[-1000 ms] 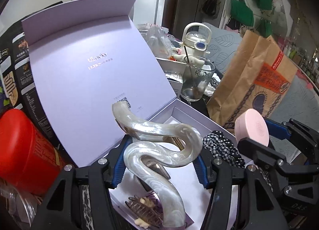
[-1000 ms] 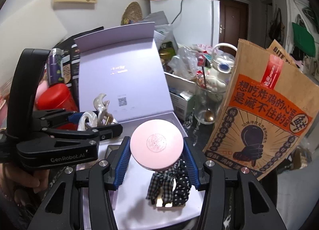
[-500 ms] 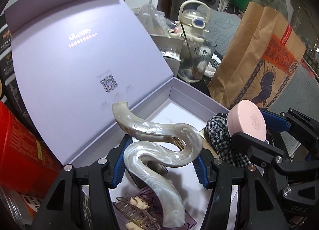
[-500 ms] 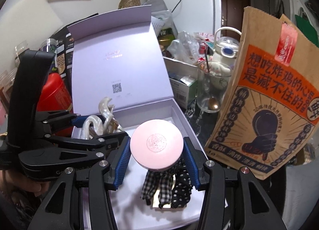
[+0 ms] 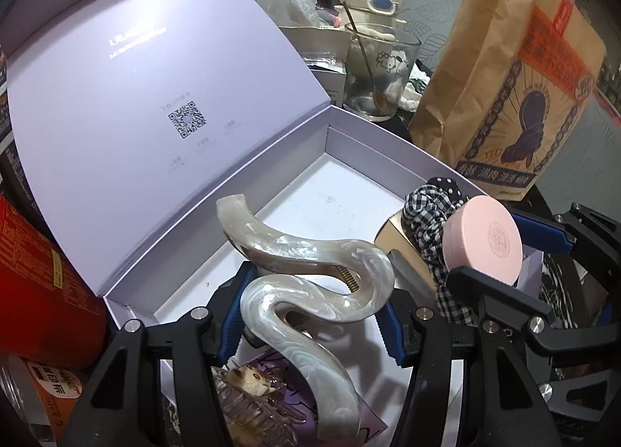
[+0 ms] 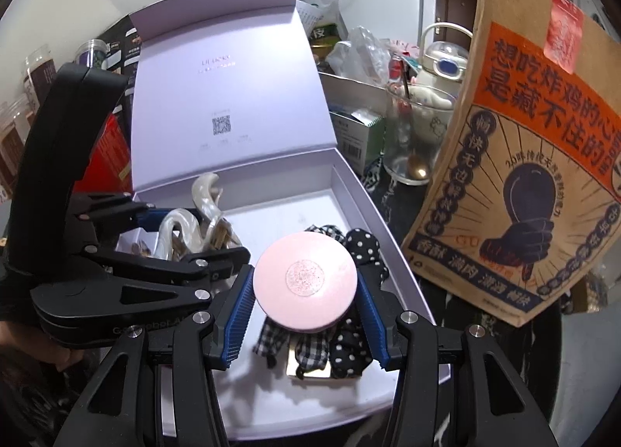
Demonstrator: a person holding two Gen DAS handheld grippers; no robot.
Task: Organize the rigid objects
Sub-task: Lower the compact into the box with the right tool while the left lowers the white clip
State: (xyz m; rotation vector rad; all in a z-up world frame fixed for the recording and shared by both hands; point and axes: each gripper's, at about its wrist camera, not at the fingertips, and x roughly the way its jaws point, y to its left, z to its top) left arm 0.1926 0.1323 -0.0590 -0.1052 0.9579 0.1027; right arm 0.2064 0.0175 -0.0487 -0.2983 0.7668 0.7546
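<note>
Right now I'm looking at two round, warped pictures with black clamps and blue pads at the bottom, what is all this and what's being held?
No robot here: a person carries a hand-held gripper in each hand, and each has a wide-angle camera looking along its two fingers, hence the warped edges.

One picture comes from the left hand-held gripper. Its blue pads are shut on a pearly S-shaped hair claw.

The other comes from the right hand-held gripper, shut on a round pink compact. Each gripper also appears in the other's picture.

Both hang over an open lilac gift box with its lid up. Inside lie checked and dotted scrunchies and a small clear hair clip. Beside the box stand a brown paper bag, a glass with a spoon and a red canister.
</note>
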